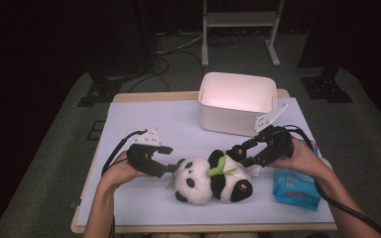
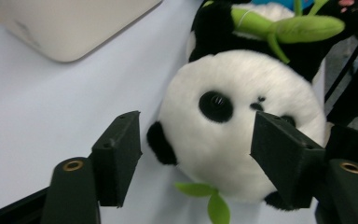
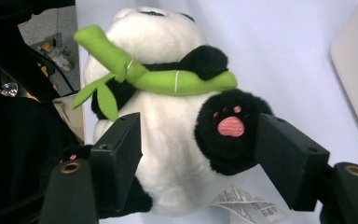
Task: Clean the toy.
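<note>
A plush panda (image 1: 211,179) lies on its back on the pale mat (image 1: 144,119), head toward the left, with a green bamboo sprig (image 1: 222,168) across its chest. My left gripper (image 1: 171,166) stands open at the head end. In the left gripper view the panda's white face (image 2: 228,126) sits between the wide jaws of the left gripper (image 2: 196,140), and the left pad is apart from the ear. My right gripper (image 1: 240,156) is open at the panda's bottom end. Its view has the black foot with a pink paw mark (image 3: 230,126) between the jaws of the right gripper (image 3: 198,144).
A white bin (image 1: 228,121) stands behind the panda at the back of the mat; its wall is also in the left gripper view (image 2: 74,28). A blue packet (image 1: 295,191) lies under my right forearm near the table's right edge. A sewn-in label (image 3: 247,205) sticks out beneath the panda.
</note>
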### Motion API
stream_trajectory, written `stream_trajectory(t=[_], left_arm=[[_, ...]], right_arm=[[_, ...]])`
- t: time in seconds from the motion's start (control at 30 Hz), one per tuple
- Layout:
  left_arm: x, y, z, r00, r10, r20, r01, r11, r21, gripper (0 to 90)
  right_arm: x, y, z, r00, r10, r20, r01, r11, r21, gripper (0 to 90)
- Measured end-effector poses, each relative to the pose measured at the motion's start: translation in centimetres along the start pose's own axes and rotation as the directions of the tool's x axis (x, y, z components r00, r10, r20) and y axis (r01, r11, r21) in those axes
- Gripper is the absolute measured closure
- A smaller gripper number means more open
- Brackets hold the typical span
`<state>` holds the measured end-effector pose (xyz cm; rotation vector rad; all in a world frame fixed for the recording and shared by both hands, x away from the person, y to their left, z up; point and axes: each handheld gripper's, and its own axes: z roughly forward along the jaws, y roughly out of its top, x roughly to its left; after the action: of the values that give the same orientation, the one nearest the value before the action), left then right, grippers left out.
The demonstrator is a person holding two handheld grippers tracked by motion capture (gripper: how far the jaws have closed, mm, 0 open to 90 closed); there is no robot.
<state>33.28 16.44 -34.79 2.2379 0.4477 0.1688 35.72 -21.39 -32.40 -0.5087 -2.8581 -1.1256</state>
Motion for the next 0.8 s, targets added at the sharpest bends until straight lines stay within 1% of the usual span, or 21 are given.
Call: stream_trajectory(t=[0.03, 0.07, 0.13, 0.17, 0.23, 0.27, 0.3, 0.33, 0.43, 0.47, 0.57, 0.6, 0.67, 0.8], left_arm=[[0.0, -0.1, -0.1, 0.9999, -0.007, -0.009, 0.007, 1.0, 0.001, 29.5], [-0.1, -0.3, -0.3, 0.9998, -0.007, -0.018, 0.008, 1.0, 0.003, 28.1], [-0.1, -0.4, -0.4, 0.9997, -0.01, -0.023, 0.01, 0.9999, 0.003, 28.0], [-0.1, -0.5, -0.5, 0.9995, -0.01, -0.03, 0.01, 0.9999, 0.006, 26.4], [-0.1, -0.7, -0.7, 0.9986, -0.02, -0.049, 0.021, 0.9997, 0.01, 22.2], [-0.2, -0.8, -0.8, 0.998, -0.02, -0.06, 0.021, 0.9996, 0.021, 21.8], [-0.2, -0.9, -0.9, 0.9976, -0.025, -0.064, 0.027, 0.9994, 0.021, 21.4], [-0.2, -1.0, -1.0, 0.9976, -0.017, -0.066, 0.019, 0.9995, 0.026, 20.4], [-0.1, -1.1, -1.2, 0.9966, -0.026, -0.078, 0.028, 0.9995, 0.017, 19.0], [0.0, -1.2, -1.4, 0.9952, -0.031, -0.092, 0.033, 0.9993, 0.017, 18.4], [0.1, -1.3, -1.7, 0.9947, -0.039, -0.095, 0.04, 0.9991, 0.009, 17.8], [0.2, -1.4, -1.8, 0.9942, -0.044, -0.098, 0.044, 0.999, 0.003, 17.7], [0.3, -1.6, -2.0, 0.9939, -0.045, -0.1, 0.045, 0.999, 0.003, 17.7], [0.6, -1.8, -2.2, 0.9934, -0.047, -0.105, 0.047, 0.9989, 0.001, 17.6]], right_arm=[[-0.1, 0.1, -0.1, 1.0, -0.002, -0.004, 0.002, 1.0, -0.005, 28.1], [-0.3, 0.3, -0.2, 1.0, 0.004, -0.007, -0.004, 1.0, -0.007, 28.7], [-0.4, 0.3, -0.2, 1.0, 0.005, -0.008, -0.005, 1.0, -0.005, 27.5], [-0.5, 0.4, -0.3, 0.9999, 0.004, -0.01, -0.004, 1.0, -0.007, 27.2], [-0.9, 0.5, -0.6, 1.0, 0.009, -0.001, -0.009, 1.0, 0.0, 25.6], [-1.0, 0.5, -0.7, 0.9999, 0.011, 0.002, -0.011, 1.0, 0.001, 25.2], [-1.2, 0.6, -0.8, 0.9999, 0.007, 0.008, -0.007, 1.0, 0.002, 24.2], [-1.4, 0.6, -0.9, 0.9999, 0.009, 0.01, -0.009, 1.0, -0.005, 24.1], [-1.8, 0.7, -1.1, 0.9999, 0.007, 0.01, -0.007, 1.0, -0.007, 24.1], [-2.0, 0.8, -1.2, 0.9999, 0.01, 0.008, -0.01, 1.0, -0.008, 24.2], [-2.2, 0.9, -1.3, 0.9999, 0.007, 0.014, -0.007, 1.0, -0.011, 24.2], [-2.6, 1.2, -1.4, 0.9999, 0.011, 0.005, -0.011, 1.0, -0.014, 24.3], [-2.8, 1.5, -1.4, 0.9999, 0.008, 0.009, -0.008, 1.0, -0.002, 24.2], [-3.2, 1.9, -1.4, 0.9999, 0.008, 0.006, -0.008, 1.0, 0.0, 24.4]])
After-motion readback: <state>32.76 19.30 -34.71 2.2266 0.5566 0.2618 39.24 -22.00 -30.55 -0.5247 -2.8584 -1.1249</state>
